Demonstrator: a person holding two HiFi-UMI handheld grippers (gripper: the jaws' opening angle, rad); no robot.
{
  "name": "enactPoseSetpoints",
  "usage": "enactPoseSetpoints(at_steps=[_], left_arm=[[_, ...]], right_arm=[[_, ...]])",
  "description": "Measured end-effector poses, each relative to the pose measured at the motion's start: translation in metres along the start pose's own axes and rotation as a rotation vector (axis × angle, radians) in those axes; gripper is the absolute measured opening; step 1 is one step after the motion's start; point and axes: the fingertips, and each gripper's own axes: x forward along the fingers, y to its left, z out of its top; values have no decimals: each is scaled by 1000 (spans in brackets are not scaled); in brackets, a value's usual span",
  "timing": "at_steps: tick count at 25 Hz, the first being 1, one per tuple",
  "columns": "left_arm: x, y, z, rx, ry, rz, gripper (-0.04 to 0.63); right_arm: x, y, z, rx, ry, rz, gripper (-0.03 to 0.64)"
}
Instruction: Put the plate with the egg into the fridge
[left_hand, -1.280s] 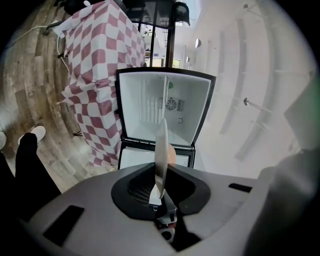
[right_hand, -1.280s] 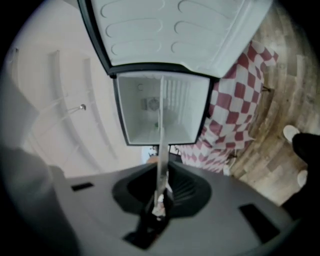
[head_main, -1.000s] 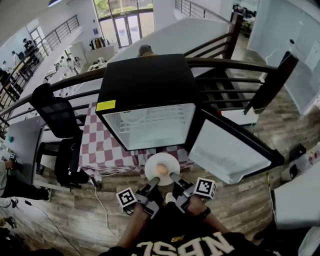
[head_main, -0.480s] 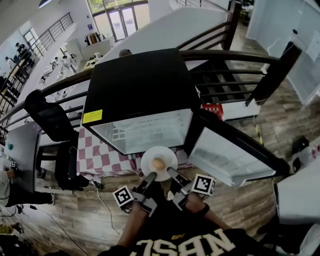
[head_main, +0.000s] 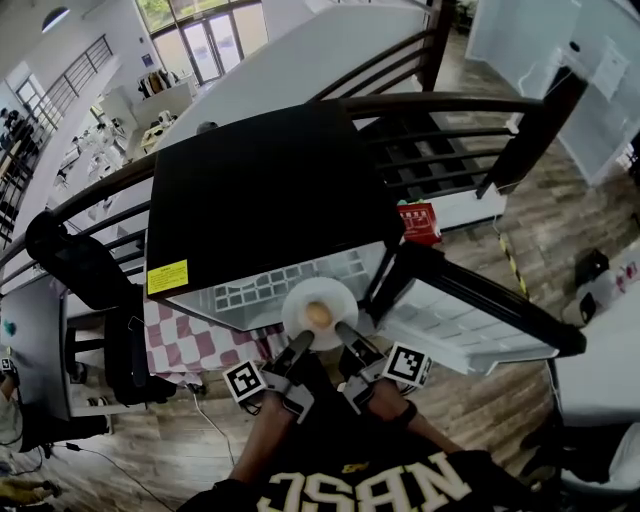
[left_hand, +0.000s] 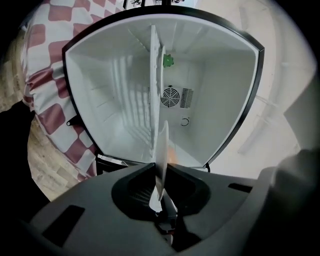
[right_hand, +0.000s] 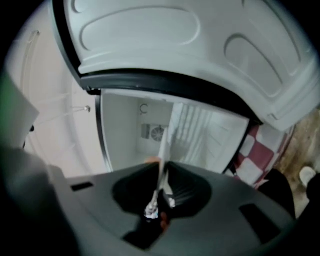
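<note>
The black mini fridge looms closer, door swung open right. The round white plate has advanced to its mouth, small brown egg riding centre. My left gripper and right gripper each clamp its near rim. Only the slide inside remains, I reckon.

Matt black fridge, smooth white plastic lining, checked cloth, wooden plank floor
</note>
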Motion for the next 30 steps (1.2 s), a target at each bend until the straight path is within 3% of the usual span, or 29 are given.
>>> enactPoseSetpoints(at_steps=[6, 18, 30], left_arm=[[21, -3, 18, 9, 30, 7, 46], [45, 6, 43, -76, 18, 23, 46], [70, 3, 59, -102, 38, 41, 46]], right_arm=[[20, 2, 17, 12, -51, 13, 51], [49, -9, 37, 38, -116, -23, 49], [66, -8, 59, 35, -164, -33, 49]])
